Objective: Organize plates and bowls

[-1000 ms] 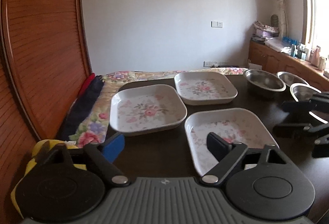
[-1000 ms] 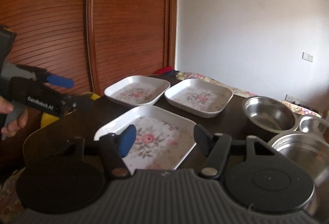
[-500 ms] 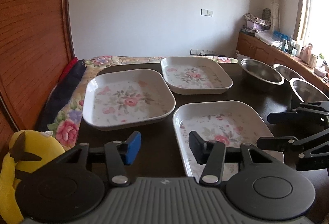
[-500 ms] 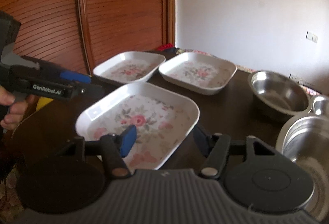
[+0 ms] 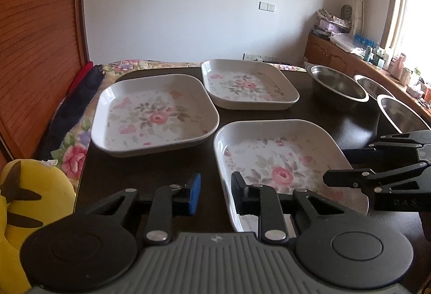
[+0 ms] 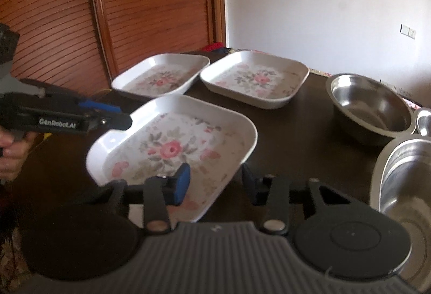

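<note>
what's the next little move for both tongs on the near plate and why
Probably close both tongs fully, then lift. The left tongs straddle the near plate's left rim and the right tongs its right rim; both have just been closing but aren't visibly clamped.

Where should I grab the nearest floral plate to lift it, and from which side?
Take the nearest floral plate by its raised rim, one pad inside and one outside. The left gripper already straddles the near left rim, the right gripper the near right corner, jaws just closing, neither visibly clamped. The wall flares outward and the base lies flat on the table, so come from the near edge, angled downward.
</note>
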`<state>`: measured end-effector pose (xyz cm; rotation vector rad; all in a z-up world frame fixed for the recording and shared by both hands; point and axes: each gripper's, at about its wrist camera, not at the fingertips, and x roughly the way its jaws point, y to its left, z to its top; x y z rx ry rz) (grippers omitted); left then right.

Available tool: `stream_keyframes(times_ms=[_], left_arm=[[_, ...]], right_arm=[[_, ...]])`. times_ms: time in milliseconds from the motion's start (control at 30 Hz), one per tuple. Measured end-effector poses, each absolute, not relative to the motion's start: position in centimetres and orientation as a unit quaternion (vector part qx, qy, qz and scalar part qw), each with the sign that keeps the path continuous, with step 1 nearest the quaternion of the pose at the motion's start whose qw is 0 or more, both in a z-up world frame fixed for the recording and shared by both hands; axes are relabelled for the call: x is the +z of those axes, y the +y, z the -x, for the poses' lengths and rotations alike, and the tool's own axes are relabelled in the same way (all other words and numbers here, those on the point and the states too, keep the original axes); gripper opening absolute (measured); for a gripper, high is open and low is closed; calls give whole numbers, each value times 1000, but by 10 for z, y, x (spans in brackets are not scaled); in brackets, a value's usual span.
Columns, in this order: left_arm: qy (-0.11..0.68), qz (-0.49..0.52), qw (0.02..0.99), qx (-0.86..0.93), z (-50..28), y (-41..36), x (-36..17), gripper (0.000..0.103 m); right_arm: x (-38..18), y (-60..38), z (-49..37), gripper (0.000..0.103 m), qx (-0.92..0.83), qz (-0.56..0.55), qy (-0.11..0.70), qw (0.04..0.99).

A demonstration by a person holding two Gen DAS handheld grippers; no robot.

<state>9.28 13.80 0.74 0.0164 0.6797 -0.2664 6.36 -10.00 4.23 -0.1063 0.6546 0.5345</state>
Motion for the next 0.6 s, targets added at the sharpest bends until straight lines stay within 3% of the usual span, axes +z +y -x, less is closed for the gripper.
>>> stream_keyframes(times_ms=[267, 600], left_arm=[[339, -4, 932, -132, -92, 134, 3, 16], [324, -1, 937, -130, -73, 129, 15, 15]], right_arm=[[39, -102, -68, 24, 259, 44, 323, 909], [43, -110, -61, 15, 248, 43, 310, 917]])
